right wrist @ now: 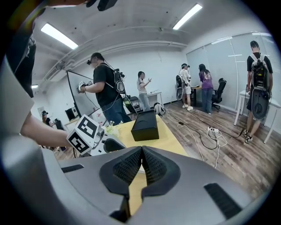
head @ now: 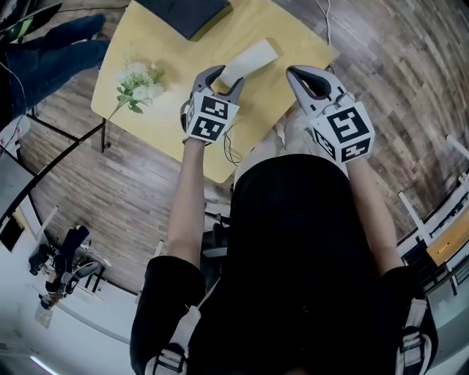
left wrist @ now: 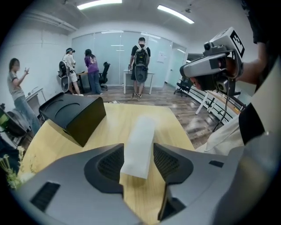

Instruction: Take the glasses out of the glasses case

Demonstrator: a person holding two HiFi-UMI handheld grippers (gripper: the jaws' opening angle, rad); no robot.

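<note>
A white glasses case [head: 249,60] lies closed on the yellow table [head: 150,128]. My left gripper [head: 224,75] reaches down over its near end. In the left gripper view the case [left wrist: 139,140] runs away from me between the jaws of the left gripper [left wrist: 138,164]. Those jaws stand open, and bare wood shows between the case and the right-hand pad. My right gripper [head: 294,72] hovers to the right of the case, near the table's edge, its jaws shut on nothing [right wrist: 141,163]. No glasses are in sight.
A black box [head: 187,15] stands at the far end of the table beyond the case. A sprig of white flowers [head: 139,84] lies at the table's left. Several people stand farther back in the room [left wrist: 140,66]. Cables [right wrist: 215,134] lie on the wooden floor.
</note>
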